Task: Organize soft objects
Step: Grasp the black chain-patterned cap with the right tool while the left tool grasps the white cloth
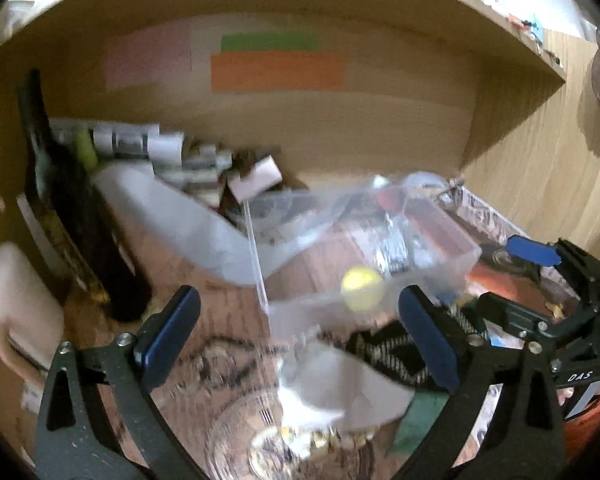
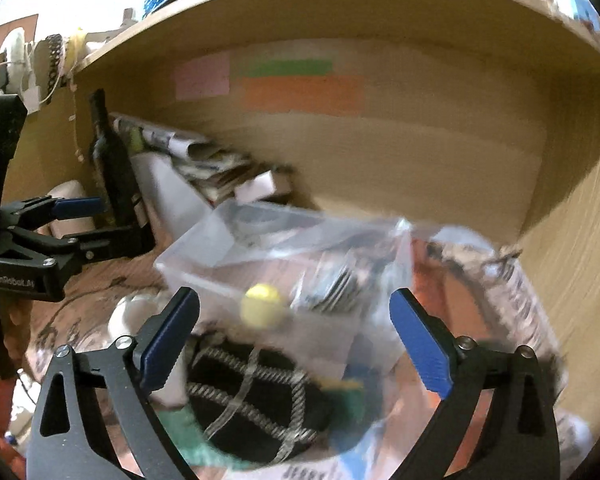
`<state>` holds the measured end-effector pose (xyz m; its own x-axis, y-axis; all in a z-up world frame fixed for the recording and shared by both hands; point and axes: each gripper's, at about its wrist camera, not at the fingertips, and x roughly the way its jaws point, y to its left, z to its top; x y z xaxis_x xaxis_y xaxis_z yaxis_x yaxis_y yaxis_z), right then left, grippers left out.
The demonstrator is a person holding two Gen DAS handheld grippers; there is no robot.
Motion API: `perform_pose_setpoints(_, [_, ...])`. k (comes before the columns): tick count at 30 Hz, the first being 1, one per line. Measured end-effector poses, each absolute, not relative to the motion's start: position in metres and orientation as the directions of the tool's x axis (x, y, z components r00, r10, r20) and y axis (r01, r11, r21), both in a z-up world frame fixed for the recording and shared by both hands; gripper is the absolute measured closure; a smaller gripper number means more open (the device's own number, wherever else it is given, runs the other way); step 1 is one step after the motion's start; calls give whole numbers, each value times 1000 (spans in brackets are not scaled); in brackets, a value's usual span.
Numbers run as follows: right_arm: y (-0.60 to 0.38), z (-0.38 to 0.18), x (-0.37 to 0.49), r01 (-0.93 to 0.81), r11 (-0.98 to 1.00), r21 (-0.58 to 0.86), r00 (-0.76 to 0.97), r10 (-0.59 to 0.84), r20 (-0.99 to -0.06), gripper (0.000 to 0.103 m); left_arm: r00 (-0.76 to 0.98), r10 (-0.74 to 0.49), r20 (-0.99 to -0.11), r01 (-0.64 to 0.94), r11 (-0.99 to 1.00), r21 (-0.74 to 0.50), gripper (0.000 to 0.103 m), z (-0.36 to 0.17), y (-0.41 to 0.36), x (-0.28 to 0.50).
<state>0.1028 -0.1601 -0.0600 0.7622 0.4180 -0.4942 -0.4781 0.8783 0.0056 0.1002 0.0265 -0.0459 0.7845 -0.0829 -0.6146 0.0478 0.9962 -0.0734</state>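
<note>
Blue-padded left gripper point(image 1: 300, 336) spread wide, nothing between the fingers point(image 1: 168, 332); poised above the wooden desk point(image 1: 204, 280), near a clear plastic bag point(image 1: 324, 376) and a glass dish point(image 1: 244, 432) at the near edge. Right gripper point(image 2: 296, 340) likewise spread wide, gripping nothing, fingers point(image 2: 420, 348) hovering over a black soft item crossed with pale cord point(image 2: 252, 392) lying near, at the middle. Green fabric point(image 2: 180, 424) peeking from under that item on its left; whether touching the pads, cannot tell through the blur. Just beyond, a clear plastic container point(image 2: 228, 248) with a small yellow ball point(image 2: 262, 305) seemingly at its near wall, plus dark and red clutter inside. Same ball point(image 1: 362, 289) and container point(image 1: 440, 240) seen from the left wrist, right of centre, black corded item point(image 1: 384, 354) near the right finger. Farther left, a dark bottle point(image 2: 114, 168) upright against the wood shelf back; pink, green and orange paper notes point(image 2: 300, 92) stuck on the far panel. Rolled papers point(image 1: 140, 140) piled far left. Everything motion-blurred.
</note>
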Motion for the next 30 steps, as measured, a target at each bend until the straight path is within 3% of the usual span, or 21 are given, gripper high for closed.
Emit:
perform_pose_setpoints(9, [-137,-106,91,-523,851,36,658,430,-618,7,685,-78,-724,36,997,-74,2,-99,22,82])
perform_pose_setpoints(14, [-130,-126,95,-521,853,28,619,401,-675,8,684,-101,-723,37,994,-104,3,-111,20,78])
perform_pose_setpoints(15, [-129,-127,96,-521,853,20,618,394,-680,10,688,-109,-717,38,993,-114,7,-112,20,77])
perform_pose_setpoints(19, [-129,-128,97,-531,848,13,609,391,-690,36,672,-149,-726,64,988,-143,28,-116,17,81])
perform_pose_setpoints(21, [-130,-131,98,-551,834,42,577,417,-703,57,662,-164,-732,68,985,-159,37,-119,17,84])
perform_pose_setpoints(25, [-128,-134,97,-561,826,52,565,429,-705,72,639,-180,-748,71,982,-175,63,-126,16,88])
perform_pose_setpoints(26, [-129,-133,95,-561,826,53,568,431,-701,78,642,-183,-744,73,981,-178,66,-125,17,88])
perform_pose_setpoints(28, [-130,-130,94,-554,830,56,579,433,-690,84,651,-185,-736,78,981,-178,76,-123,17,86])
perform_pose_setpoints(30, [-134,-126,92,-550,832,66,590,444,-674,86,664,-184,-725,78,981,-177,79,-119,18,84])
